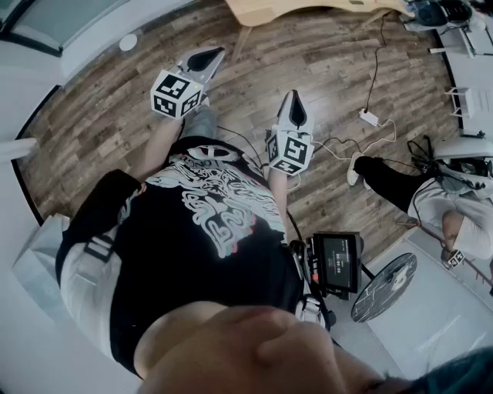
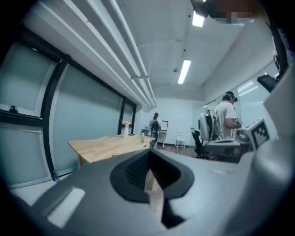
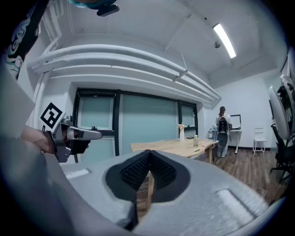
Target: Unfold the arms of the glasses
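No glasses show in any view. In the head view I stand over a wooden floor with both grippers held out in front of my body. My left gripper [image 1: 202,58] points up and away, jaws together with nothing between them. My right gripper [image 1: 295,110] hangs beside it, also shut and empty. In the left gripper view the left gripper [image 2: 150,156] closes to a tip before a distant wooden table [image 2: 106,145]. The right gripper [image 3: 148,156] looks the same in its own view, where the left gripper's marker cube [image 3: 51,116] appears at the left.
A wooden table [image 1: 277,9] stands at the far edge of the floor. A power strip [image 1: 370,118] with cables lies to the right, near a seated person's leg [image 1: 393,185]. A small screen [image 1: 337,262] sits by my hip. Two people [image 2: 226,117] stand farther off.
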Demonstrator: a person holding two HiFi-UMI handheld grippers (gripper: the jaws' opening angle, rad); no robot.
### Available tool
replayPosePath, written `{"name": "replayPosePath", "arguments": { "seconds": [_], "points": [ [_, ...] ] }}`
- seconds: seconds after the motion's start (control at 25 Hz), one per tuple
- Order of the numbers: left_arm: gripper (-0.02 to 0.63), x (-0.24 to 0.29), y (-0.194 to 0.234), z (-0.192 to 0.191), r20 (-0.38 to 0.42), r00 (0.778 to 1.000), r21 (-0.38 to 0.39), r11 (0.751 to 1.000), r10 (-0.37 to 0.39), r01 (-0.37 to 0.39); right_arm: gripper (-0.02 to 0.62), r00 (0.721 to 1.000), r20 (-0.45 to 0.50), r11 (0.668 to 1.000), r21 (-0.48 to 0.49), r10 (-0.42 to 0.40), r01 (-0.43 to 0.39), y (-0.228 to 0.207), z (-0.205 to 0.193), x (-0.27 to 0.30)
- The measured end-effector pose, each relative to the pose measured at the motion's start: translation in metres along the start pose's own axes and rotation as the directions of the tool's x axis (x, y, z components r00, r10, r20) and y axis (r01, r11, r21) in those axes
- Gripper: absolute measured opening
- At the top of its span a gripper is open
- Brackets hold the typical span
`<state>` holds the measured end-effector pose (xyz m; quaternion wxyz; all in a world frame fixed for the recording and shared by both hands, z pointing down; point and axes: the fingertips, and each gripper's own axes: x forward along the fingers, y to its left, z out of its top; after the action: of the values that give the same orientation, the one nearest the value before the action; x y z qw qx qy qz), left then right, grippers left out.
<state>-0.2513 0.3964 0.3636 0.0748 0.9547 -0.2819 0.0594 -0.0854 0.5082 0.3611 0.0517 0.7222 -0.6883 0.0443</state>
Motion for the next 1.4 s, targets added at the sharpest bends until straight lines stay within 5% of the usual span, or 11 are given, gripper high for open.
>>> {"name": "replayPosePath", "arguments": {
  "seconds": [0.48, 0.96, 1.4],
  "points": [
    [-0.012, -0.014, -0.013, 0.002, 0.002, 1.000, 0.057, 0.998, 0.017, -0.018, -0.002, 0.999, 0.006, 0.999, 0.015, 0.046, -0.046, 0.008, 0.004, -0.013],
    [-0.012, -0.014, -0.014, 0.027, 0.118, 0.991, 0.091, 0.993, 0.058, -0.069, -0.002, 0.999, -0.008, 0.999, 0.004, 0.046, -0.046, -0.008, 0.002, -0.011],
    [-0.012, 0.038, 0.033, 0.020, 0.092, 0.990, 0.099, 0.988, 0.107, -0.116, -0.002, 0.998, -0.005, 0.997, 0.051, 0.058, -0.058, -0.026, -0.005, 0.050]
  ]
}}
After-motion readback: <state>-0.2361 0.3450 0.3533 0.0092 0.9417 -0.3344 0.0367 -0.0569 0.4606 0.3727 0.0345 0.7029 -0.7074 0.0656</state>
